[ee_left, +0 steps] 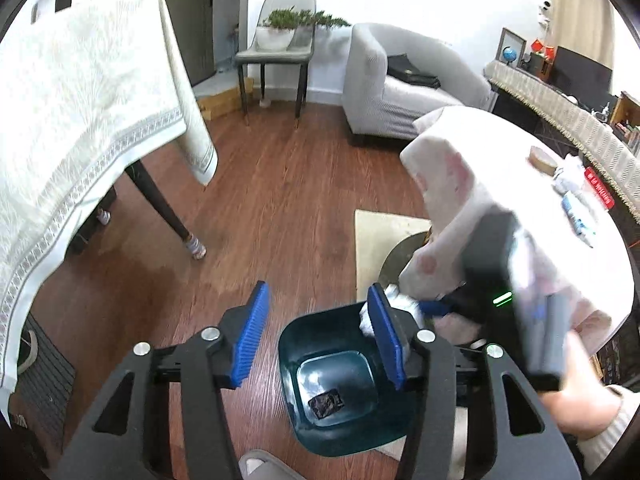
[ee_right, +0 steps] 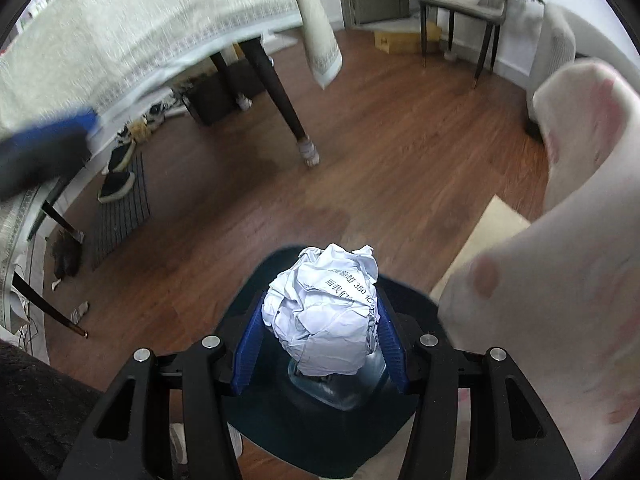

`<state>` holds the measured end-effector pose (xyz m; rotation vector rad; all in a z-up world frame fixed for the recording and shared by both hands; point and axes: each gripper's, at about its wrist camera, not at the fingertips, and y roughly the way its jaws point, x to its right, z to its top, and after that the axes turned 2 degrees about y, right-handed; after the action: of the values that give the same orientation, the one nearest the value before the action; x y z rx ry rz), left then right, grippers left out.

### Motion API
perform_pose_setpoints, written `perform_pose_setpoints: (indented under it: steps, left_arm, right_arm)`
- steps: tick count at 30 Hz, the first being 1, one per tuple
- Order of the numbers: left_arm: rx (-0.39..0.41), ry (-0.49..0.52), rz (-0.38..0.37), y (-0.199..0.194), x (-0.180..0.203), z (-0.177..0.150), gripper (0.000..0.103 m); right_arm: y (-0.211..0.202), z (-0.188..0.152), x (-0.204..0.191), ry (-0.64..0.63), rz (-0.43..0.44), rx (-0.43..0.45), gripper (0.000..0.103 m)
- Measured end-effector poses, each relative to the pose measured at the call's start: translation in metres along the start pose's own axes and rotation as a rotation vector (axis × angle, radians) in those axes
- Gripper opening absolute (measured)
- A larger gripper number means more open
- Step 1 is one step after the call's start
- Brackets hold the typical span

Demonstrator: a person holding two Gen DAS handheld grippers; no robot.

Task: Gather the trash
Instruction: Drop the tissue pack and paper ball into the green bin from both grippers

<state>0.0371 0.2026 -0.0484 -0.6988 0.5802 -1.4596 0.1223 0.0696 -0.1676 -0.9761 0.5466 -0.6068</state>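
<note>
A dark teal trash bin (ee_left: 296,344) stands on the wood floor, with a dark scrap (ee_left: 326,402) at its bottom. My left gripper (ee_left: 318,334) is open and empty, hovering above the bin's left rim. My right gripper (ee_right: 320,346) is shut on a crumpled ball of printed white paper (ee_right: 324,316) and holds it directly over the bin (ee_right: 404,300). In the left wrist view the right gripper (ee_left: 430,306) reaches in from the right with the paper ball (ee_left: 400,304) over the bin's far rim.
A table with a cream cloth (ee_left: 80,120) and dark legs stands at the left. A round table with a pink-spotted white cloth (ee_left: 480,184) is close on the right. A beige mat (ee_left: 384,236), grey sofa (ee_left: 392,92) and chair (ee_left: 276,56) lie beyond.
</note>
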Motion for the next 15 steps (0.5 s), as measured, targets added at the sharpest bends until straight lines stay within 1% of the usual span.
perform_pose_setpoints:
  steps: [4,6,8,12,15]
  left_arm:
    - [0.032,0.027,-0.002,-0.01,0.009,0.005,0.05]
    - [0.044,0.032,0.002,-0.013,0.011,0.007,0.044]
    - [0.057,0.026,-0.002,-0.017,0.012,0.011,0.043]
    - [0.087,0.007,-0.01,-0.027,0.012,0.017,0.043]
    - [0.108,0.012,-0.009,-0.034,0.013,0.02,0.043]
  right_arm:
    - [0.018,-0.004,-0.003,-0.011,-0.009,-0.054,0.053]
    - [0.028,-0.006,-0.006,-0.025,-0.015,-0.085,0.053]
    - [0.037,-0.012,-0.007,-0.041,-0.025,-0.112,0.053]
    - [0.054,-0.022,-0.01,-0.063,-0.038,-0.164,0.054]
    - [0.064,-0.031,-0.012,-0.089,-0.06,-0.202,0.059]
